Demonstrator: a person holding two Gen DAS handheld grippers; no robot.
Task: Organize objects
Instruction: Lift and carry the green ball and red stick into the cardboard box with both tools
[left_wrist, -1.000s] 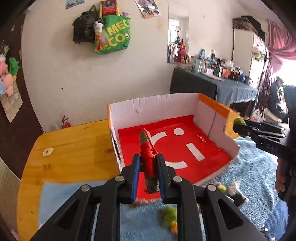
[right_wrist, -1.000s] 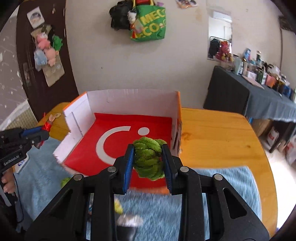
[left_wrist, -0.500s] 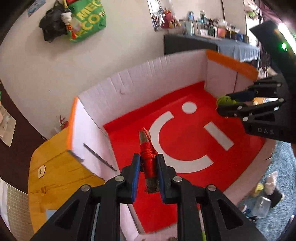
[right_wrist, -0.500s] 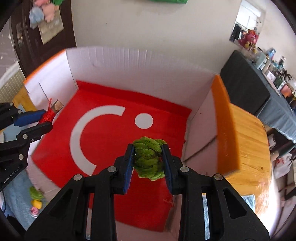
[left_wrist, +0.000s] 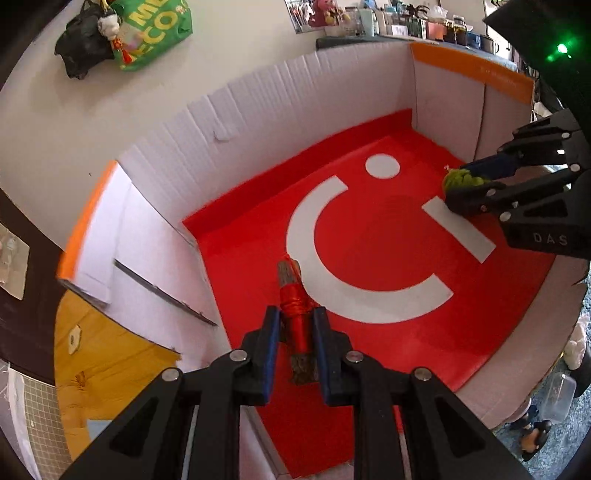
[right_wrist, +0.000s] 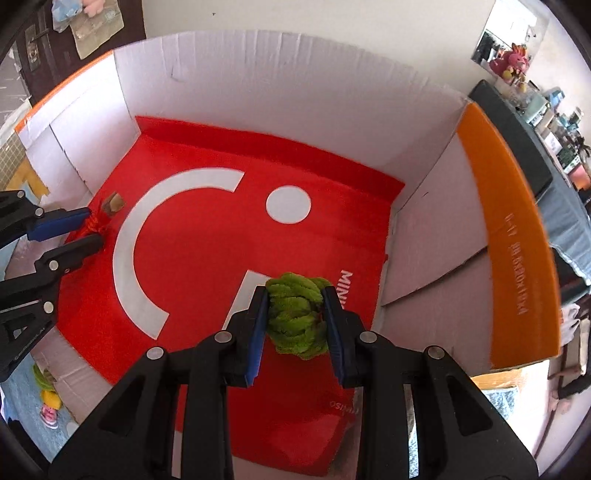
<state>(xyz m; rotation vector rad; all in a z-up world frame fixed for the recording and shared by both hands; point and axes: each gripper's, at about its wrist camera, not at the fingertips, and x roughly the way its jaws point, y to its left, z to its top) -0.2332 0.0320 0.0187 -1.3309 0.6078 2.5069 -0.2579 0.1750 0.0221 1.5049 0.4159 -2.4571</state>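
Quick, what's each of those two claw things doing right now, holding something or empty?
Left gripper: closed on a stick wrapped in red thread, over the box.
Right gripper: closed on a fuzzy green bundle, over the same box.

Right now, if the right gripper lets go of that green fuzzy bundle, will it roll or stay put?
Green fuzzy bundle looks soft; it bulges past the right gripper pads, so likely squashy and light. Lumpy, so it should settle on the red box floor rather than roll.
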